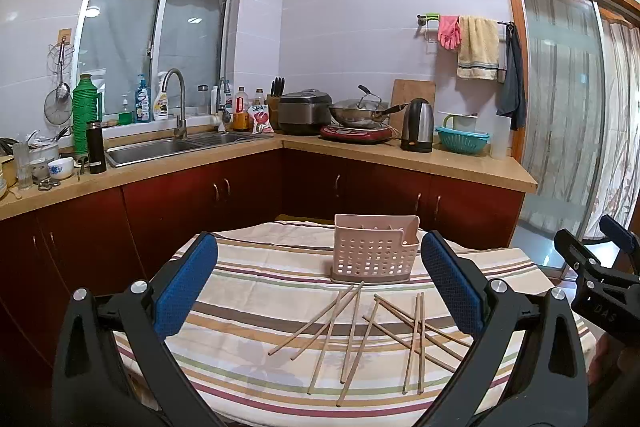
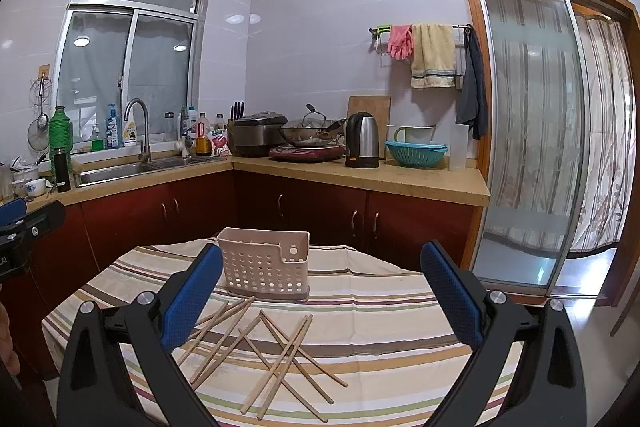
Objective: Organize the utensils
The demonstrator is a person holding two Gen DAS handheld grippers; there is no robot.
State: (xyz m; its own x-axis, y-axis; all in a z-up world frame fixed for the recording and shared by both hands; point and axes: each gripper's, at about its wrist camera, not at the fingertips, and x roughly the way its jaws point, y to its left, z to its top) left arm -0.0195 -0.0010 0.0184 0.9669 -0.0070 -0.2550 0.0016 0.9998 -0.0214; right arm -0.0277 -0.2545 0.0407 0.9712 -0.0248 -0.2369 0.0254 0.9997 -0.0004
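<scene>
Clearly both grippers, left gripper (image 1: 318, 285) and right gripper (image 2: 320, 293), wide open, hold nothing. Chopsticks (image 1: 352, 335) likely light, stiff, thin, slippery; best pinch mid-length, then drop into basket (image 1: 376, 249).

Between the fingers of my left tool (image 1: 319, 283) lie bare, matt wooden chopsticks (image 1: 352, 337), pale and unvarnished. They rest on a striped woven cloth (image 1: 248, 343), soft and slightly creased, covering the table. Ahead of them stands a perforated caddy (image 1: 374, 249) of smooth pinkish plastic with a dull sheen. My right tool (image 2: 321, 291) has black hard-plastic arms, shiny metal screws and blue, finely textured pads (image 2: 454, 297).
</scene>
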